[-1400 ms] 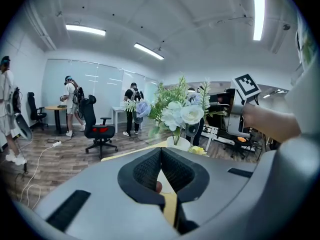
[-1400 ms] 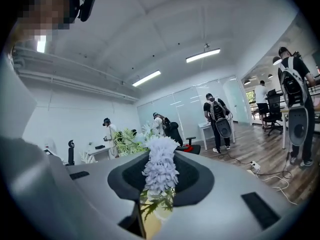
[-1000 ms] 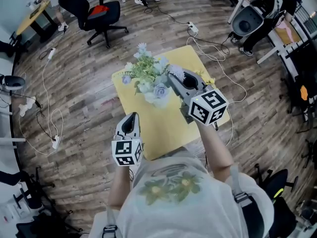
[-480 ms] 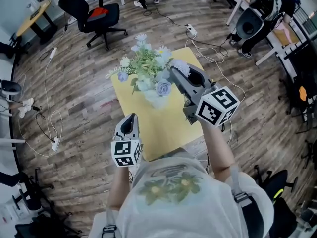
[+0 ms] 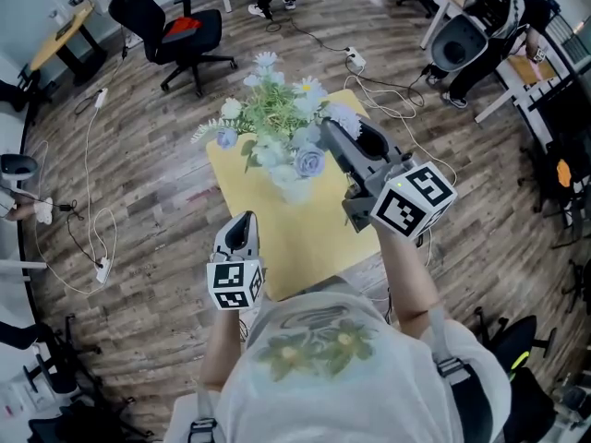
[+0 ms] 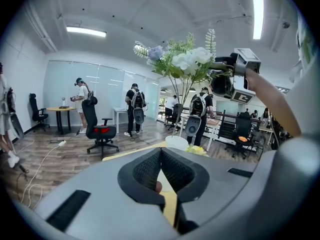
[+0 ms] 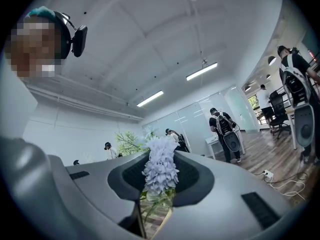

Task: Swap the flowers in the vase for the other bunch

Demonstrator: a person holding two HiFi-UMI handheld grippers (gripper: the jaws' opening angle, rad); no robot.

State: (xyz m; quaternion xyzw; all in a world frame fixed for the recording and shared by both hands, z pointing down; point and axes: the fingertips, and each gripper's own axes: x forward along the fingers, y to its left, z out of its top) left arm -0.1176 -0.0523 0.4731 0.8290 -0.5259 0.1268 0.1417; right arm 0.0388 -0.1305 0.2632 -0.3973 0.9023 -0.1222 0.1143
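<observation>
Clenching the bunch, right gripper fingers hold it aloft (left gripper fingers closed, empty).

In left gripper view, only get rim of vase & scrap of yellow bunch over gripper body. In head view, can't see vase under bouquet. Can't see near edge of table behind left gripper & torso, nor most of right edge behind right gripper.
</observation>
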